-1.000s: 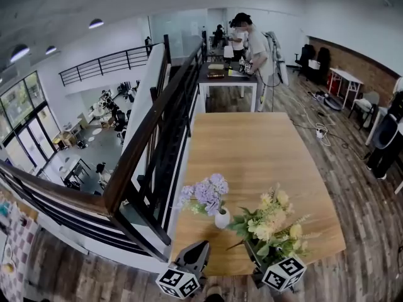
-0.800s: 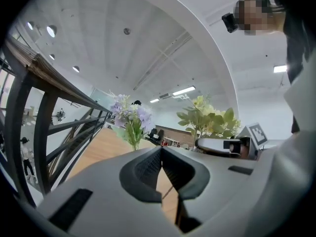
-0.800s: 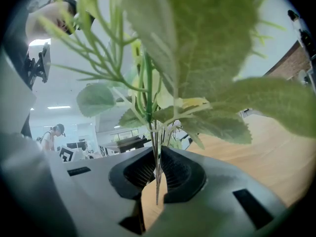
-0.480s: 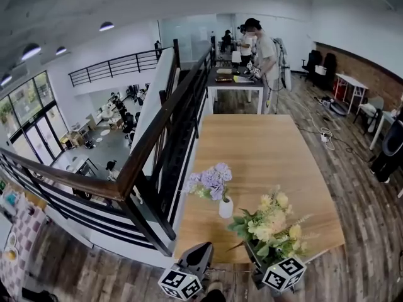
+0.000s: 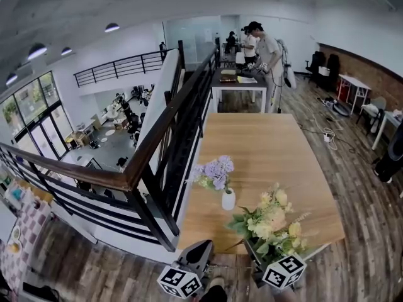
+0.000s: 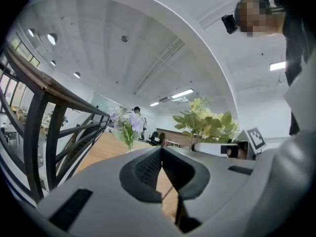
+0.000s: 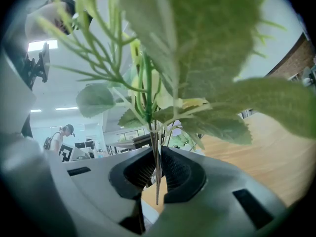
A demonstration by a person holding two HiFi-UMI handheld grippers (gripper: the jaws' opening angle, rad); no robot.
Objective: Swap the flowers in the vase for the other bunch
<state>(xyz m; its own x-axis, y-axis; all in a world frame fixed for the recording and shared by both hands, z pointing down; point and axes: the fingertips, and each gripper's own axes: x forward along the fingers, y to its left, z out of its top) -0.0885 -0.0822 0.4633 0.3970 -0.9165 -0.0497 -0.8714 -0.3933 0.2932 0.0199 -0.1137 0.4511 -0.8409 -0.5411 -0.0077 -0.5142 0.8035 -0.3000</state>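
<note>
- My right gripper [image 7: 157,171] has its fingers [image 7: 175,173] pinching the thin green stems of the bunch of pale yellow flowers with broad green leaves [image 5: 271,222]. It holds the bunch upright at the near edge of the long light wooden tabletop [image 5: 264,137].
- My left gripper [image 6: 161,157] has its fingers pressed together on nothing.
- The small white vase [image 5: 228,199] stands near the tabletop's near left corner, with the bunch of lilac flowers [image 5: 214,172] in it.
- Compared with a second ago, the vase and the tabletop edge sit farther from both grippers in the head view. Neither grip has changed.
- I judge this fits two stages. Either the lilac bunch must come out for the yellow one, or the lilac bunch is the replacement and the yellow one is being carried off.
</note>
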